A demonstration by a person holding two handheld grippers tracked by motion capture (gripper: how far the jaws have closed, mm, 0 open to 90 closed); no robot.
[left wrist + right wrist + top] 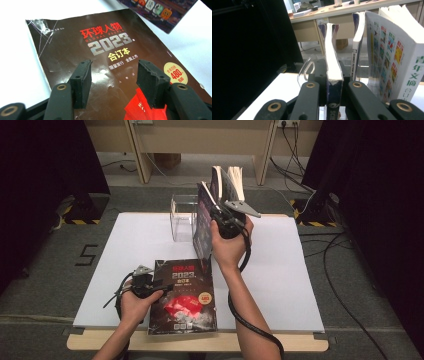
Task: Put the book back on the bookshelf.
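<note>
right tongs (329,100) clamped on upright book (333,72), left tongs (113,82) apart over flat magazine (100,57)

I counted four books: one flat (184,295) at lower centre and three upright at upper centre, namely a gripped one (333,72), a thin one (357,45) and a thick one (397,52). One clear stand (182,215) stood beside them, and I worked two grippers (145,279) (227,215).

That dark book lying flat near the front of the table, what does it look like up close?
The dark book is a thick, glossy softcover lying face up at the table's front edge. Its brown-black cover bears red Chinese characters, a silver "2023", yellow text, a round price badge and a red graphic low down; the top left corner is creased white. The left gripper hovers over it, jaws open.
</note>
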